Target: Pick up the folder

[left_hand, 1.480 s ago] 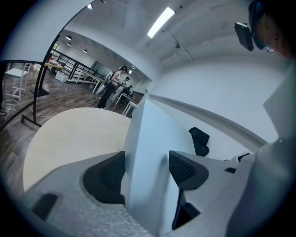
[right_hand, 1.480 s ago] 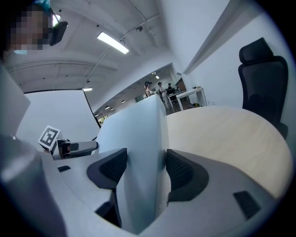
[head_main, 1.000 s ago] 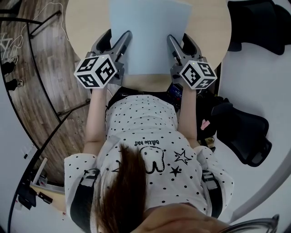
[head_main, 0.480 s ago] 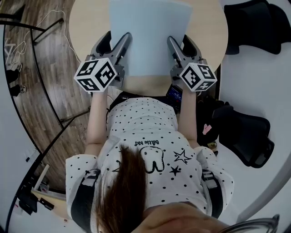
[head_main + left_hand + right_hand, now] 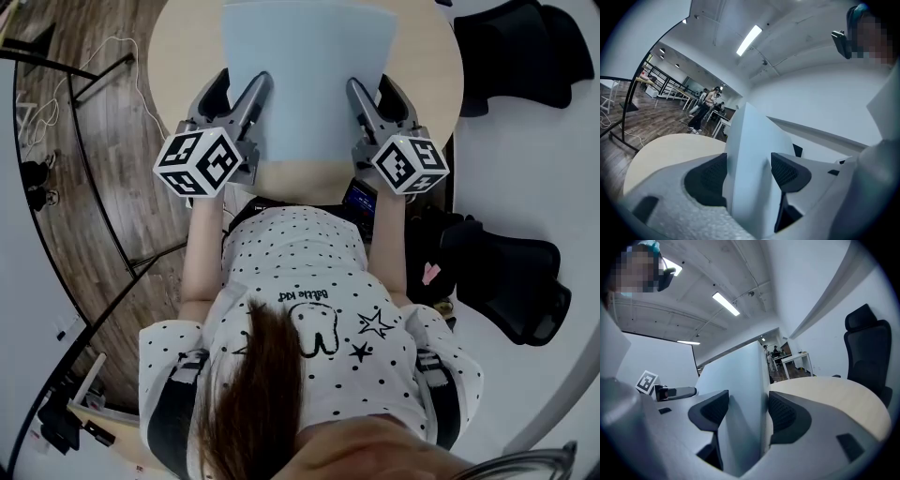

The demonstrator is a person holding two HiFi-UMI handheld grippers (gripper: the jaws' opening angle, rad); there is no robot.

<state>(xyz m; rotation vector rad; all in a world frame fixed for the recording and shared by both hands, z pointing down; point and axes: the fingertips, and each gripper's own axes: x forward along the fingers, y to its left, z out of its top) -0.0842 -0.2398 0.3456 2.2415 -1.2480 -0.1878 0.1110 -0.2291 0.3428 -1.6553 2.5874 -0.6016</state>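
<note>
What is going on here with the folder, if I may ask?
A person holds a gripper in each hand over a round table. The left gripper is shut on the left edge of a pale blue folder, the right gripper on its right edge. Whether the folder is clear of the table cannot be told.

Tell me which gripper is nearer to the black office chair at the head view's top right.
Right. The right gripper grips the pale blue folder's edge on the chair's side; the left gripper grips the opposite edge.
</note>
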